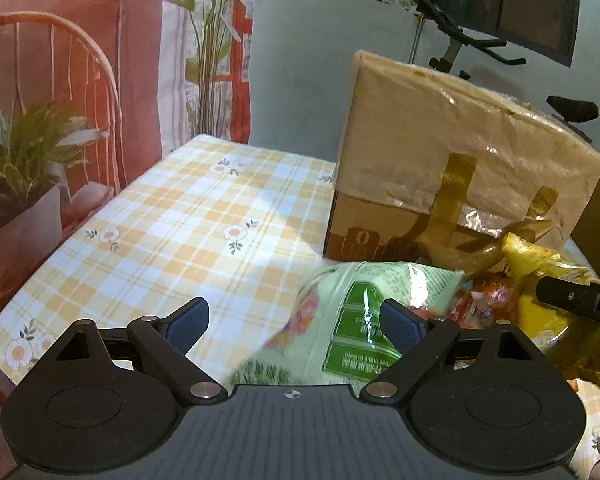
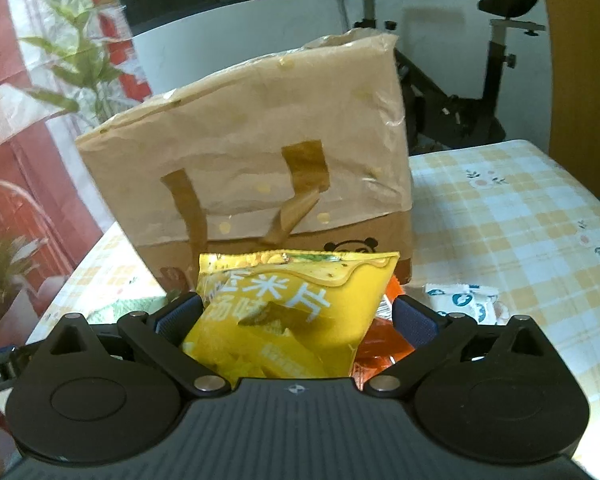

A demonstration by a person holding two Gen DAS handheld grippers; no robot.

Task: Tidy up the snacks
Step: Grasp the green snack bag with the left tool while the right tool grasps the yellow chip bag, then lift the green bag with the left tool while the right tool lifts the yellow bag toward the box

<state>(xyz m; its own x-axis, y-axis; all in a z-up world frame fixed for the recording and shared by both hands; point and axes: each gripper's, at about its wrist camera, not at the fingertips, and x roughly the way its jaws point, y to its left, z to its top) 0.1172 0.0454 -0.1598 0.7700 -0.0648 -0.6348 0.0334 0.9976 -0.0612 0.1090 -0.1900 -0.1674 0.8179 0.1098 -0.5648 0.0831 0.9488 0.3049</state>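
Both grippers stand over a snack pile on the checked worktop (image 1: 172, 216), in front of the brown bag (image 2: 260, 152). The left gripper (image 1: 294, 322) has its jaws spread wide; the green pack (image 1: 340, 312) lies between them, close to the pad at 3 o'clock, with a clear gap to the pad at 9 o'clock, so nothing is held. The right gripper (image 2: 296, 322) also has its jaws near full spread, with the yellow pack (image 2: 288, 312) between them. Its 9 o'clock edge lies at or just beside that pad; whether it touches cannot be told. The 3 o'clock pad stands apart from it, so no grip is made. An orange pack (image 2: 384, 344) lies under the yellow one toward 4 o'clock, and a white pack (image 2: 464, 304) sits at 3 o'clock of the pile. The step in hand appears to be the approach for a two-handed pick, one pack per gripper. The next move calls for centring each pack between the pads, then closing gently: the packs are air-filled and slippery, and the orange pack may be dragged along.
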